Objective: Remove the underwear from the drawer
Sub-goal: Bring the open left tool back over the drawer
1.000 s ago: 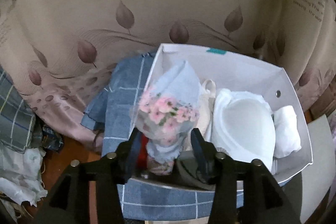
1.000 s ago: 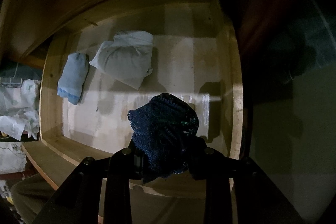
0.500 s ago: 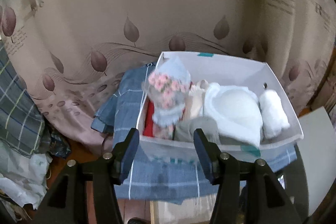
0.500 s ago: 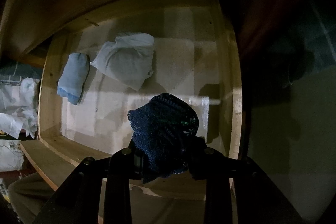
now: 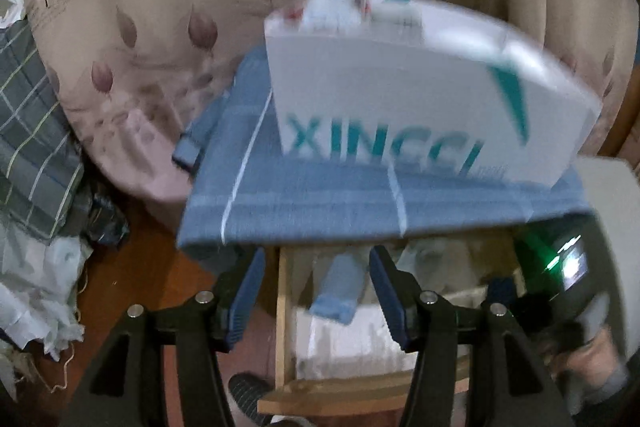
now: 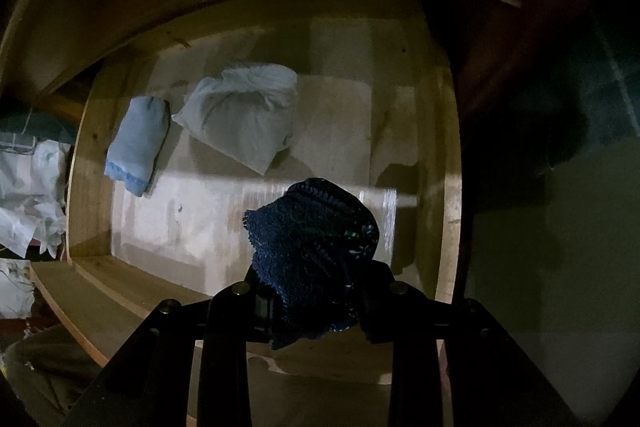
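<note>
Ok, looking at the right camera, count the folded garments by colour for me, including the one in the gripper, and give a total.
Light blue: 1, the light blue roll lying on the drawer floor
White: 1, the white bundle beside it
Dark blue: 1, the dark blue piece clamped in the right gripper
Total: 3

White XINCCI box point(image 5: 420, 87) on blue plaid cloth point(image 5: 320, 199), leaf-print curtain point(image 5: 140, 7) behind

3 folded garments point(image 6: 138, 145), 1 wooden drawer point(image 6: 448, 187), 1 white box point(image 5: 420, 99), 2 grippers point(image 6: 308, 301).
</note>
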